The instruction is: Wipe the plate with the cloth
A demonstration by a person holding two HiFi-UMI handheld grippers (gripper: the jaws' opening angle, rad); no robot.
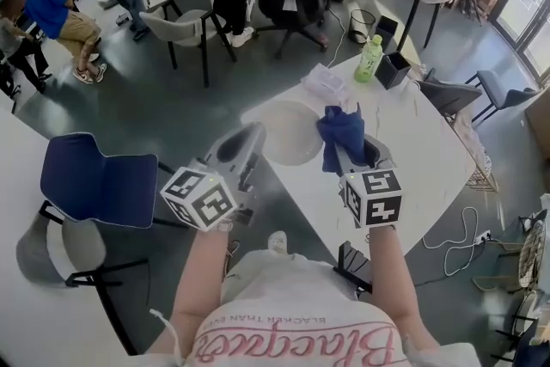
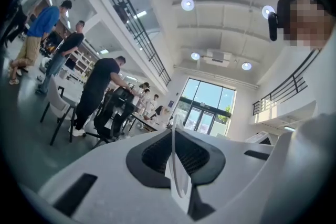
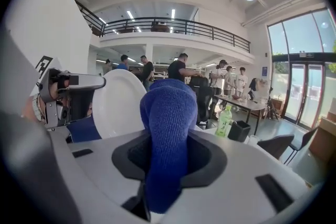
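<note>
At the counter (image 1: 412, 155) edge, left tongs (image 1: 249, 146) pinch the smooth round plate (image 1: 292, 133); right tongs (image 3: 168, 157) clamp a nubby blue cloth (image 3: 167, 110).

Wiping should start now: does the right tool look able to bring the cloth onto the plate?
Probably yes. The right tool grips the cloth beside the plate, which the left tool holds by its rim; nothing shows between cloth and plate.

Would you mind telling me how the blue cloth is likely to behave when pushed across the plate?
The blue cloth probably flops: it bulges and folds above the right gripper. Its fuzzy weave looks light and grippy, not slippery. Pushed against the plate, it would likely bunch rather than slide flat.
</note>
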